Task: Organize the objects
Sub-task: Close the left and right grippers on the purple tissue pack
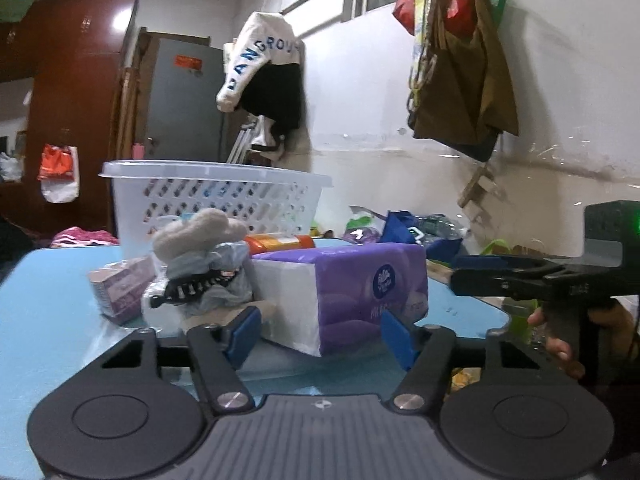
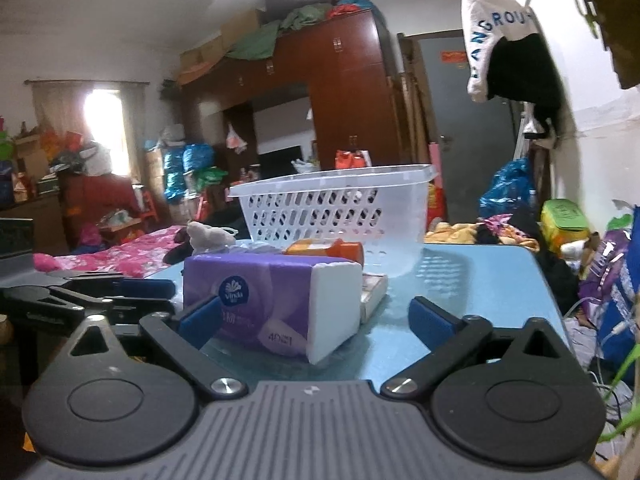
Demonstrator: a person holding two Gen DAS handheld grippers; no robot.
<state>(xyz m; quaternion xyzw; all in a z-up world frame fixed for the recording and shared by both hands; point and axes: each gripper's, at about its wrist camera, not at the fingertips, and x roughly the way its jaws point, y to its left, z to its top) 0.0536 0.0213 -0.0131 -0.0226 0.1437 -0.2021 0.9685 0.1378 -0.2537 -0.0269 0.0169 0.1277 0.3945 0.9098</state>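
One purple tissue pack lies on its side near the front of the blue tabletop, a white end turned toward each camera; the left gripper stands partly open with the pack's near corner between its blue pads, the right pad at the purple face and the left pad just clear of the white end, so a firm hold cannot be told; the right gripper is spread wide, its left pad at the pack's purple face and its right pad well apart from the pack over bare tabletop; just behind the pack lie an orange bottle on its side, a black hair claw on crumpled plastic, a grey plush toy and a small pink box; a white perforated basket stands upright behind them.
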